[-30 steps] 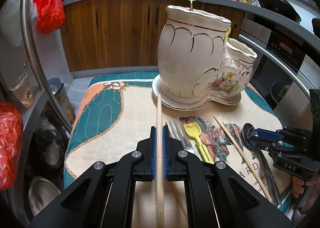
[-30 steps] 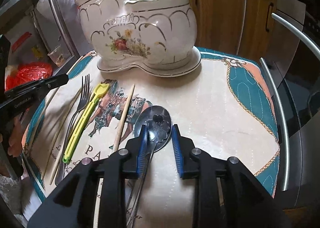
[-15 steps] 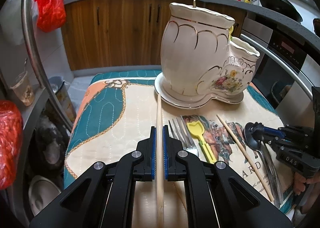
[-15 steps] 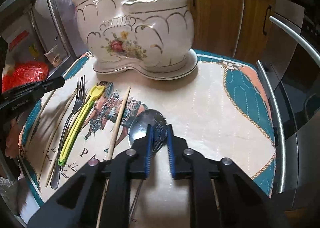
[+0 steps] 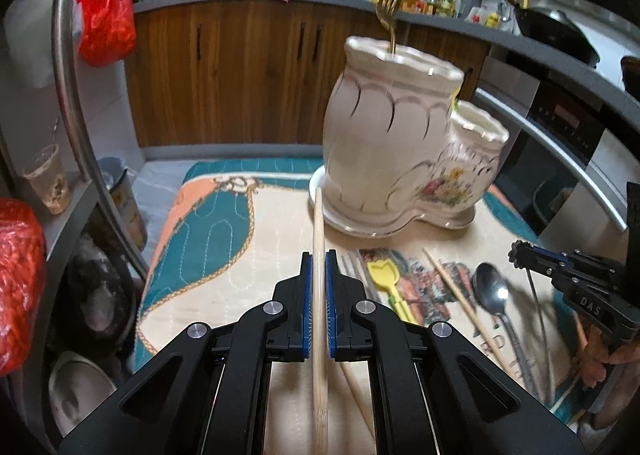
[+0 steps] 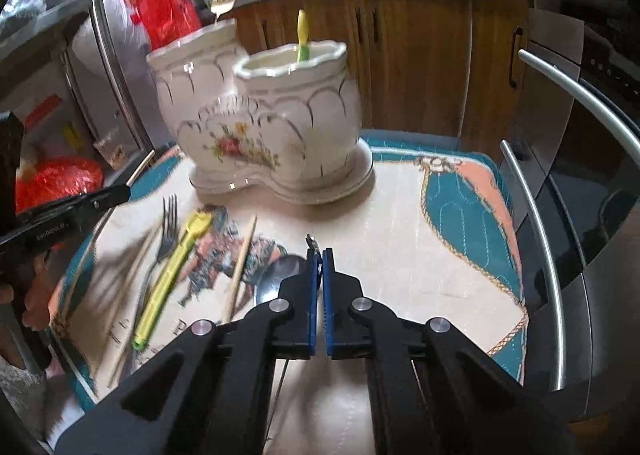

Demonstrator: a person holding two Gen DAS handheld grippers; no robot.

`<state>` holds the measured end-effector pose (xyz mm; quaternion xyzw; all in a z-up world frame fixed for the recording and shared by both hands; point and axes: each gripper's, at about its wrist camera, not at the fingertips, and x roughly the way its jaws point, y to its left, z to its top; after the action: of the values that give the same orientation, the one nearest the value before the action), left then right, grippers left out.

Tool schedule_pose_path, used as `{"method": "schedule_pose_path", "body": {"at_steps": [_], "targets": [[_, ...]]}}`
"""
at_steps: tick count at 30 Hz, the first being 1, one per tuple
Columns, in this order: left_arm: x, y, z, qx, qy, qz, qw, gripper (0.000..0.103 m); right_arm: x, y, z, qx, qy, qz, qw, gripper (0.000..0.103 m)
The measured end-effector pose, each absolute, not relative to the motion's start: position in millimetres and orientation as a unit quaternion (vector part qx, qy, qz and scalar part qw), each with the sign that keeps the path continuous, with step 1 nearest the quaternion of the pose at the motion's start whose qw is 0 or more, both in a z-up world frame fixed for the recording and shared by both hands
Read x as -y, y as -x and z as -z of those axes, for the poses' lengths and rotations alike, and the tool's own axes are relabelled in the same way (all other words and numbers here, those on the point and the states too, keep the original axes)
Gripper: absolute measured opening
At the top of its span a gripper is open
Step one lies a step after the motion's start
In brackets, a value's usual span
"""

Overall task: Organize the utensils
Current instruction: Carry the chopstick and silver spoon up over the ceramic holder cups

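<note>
My left gripper (image 5: 319, 263) is shut on a wooden chopstick (image 5: 319, 239) that points at the white two-pot ceramic holder (image 5: 384, 151). A gold fork (image 5: 390, 11) stands in the tall pot. My right gripper (image 6: 319, 259) is shut on a thin metal utensil (image 6: 312, 244), lifted above the mat; what kind it is I cannot tell. A metal spoon (image 5: 494, 291) lies on the mat below it, also in the right wrist view (image 6: 276, 279). A yellow utensil (image 6: 303, 35) stands in the low pot (image 6: 296, 111).
On the patterned mat (image 6: 400, 215) lie a silver fork (image 6: 168, 227), a yellow-green utensil (image 6: 172, 267) and loose chopsticks (image 6: 240, 267). An oven with metal handles (image 6: 536, 255) is to the right. Shelves with red bags (image 5: 20, 279) are to the left.
My right gripper closed over the spoon area and rose, now holding a thin metal utensil while a spoon stays on the mat. My left gripper lifted the chopstick higher.
</note>
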<state>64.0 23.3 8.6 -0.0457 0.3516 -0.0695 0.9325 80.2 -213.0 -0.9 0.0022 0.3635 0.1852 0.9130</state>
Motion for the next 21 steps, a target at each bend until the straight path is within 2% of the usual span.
{"method": "schedule_pose_path", "body": {"at_steps": [12, 21], "targets": [[-32, -53, -80, -0.259, 0.078, 0.117, 0.956, 0.007, 209, -76, -83, -0.225, -0.018, -0.211, 0.951, 0.002], [-7, -105, -147, -0.175, 0.061, 0.119, 0.975, 0.007, 202, -129, -145, -0.133, -0.028, -0.182, 0.974, 0.002]]}}
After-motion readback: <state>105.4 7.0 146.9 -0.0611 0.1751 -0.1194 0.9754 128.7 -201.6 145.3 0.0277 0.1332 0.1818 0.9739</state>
